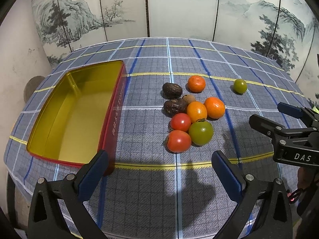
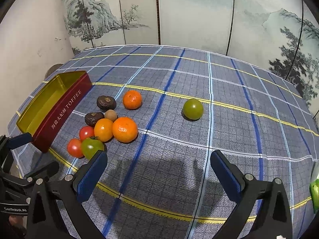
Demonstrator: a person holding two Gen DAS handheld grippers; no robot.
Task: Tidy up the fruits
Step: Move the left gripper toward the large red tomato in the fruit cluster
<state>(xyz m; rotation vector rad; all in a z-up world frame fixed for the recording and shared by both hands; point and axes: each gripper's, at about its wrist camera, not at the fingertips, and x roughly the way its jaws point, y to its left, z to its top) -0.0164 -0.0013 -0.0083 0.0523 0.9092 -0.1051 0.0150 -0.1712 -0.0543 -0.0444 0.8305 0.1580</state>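
Blue plaid cloth with white, yellow and dark blue lines covers the worktop [image 1: 199, 59], and a painted folding screen of misty mountains and pines [image 2: 199, 16] stands behind it. On the left side lies a shallow rectangular tin with red outer walls and a gold inside [image 1: 111, 119]; nothing is in it, and white lettering including "TOFFEE" runs along its long side. Just right of the tin sits a tight cluster of fruit: two red tomatoes [image 1: 178, 141], a larger green tomato with a stalk [image 1: 201, 132], a smooth orange-yellow fruit [image 1: 196, 111] and a dimpled orange mandarin [image 1: 214, 107], all touching or nearly so. Behind them lie two dark brown wrinkled fruits [image 1: 172, 90] and a small tan round fruit [image 1: 189, 98], with a second orange mandarin [image 1: 196, 83] a little apart at the back. A small round green tomato [image 2: 193, 109] rests alone, well to the right of the group. The left tool [image 1: 159, 163] hangs above the cloth in front of the cluster with its blue-padded fingers spread wide and nothing between them; one finger overlaps the tin's near corner in its own view. The right tool [image 2: 158, 164] is likewise spread wide and empty, near the cluster's right edge.
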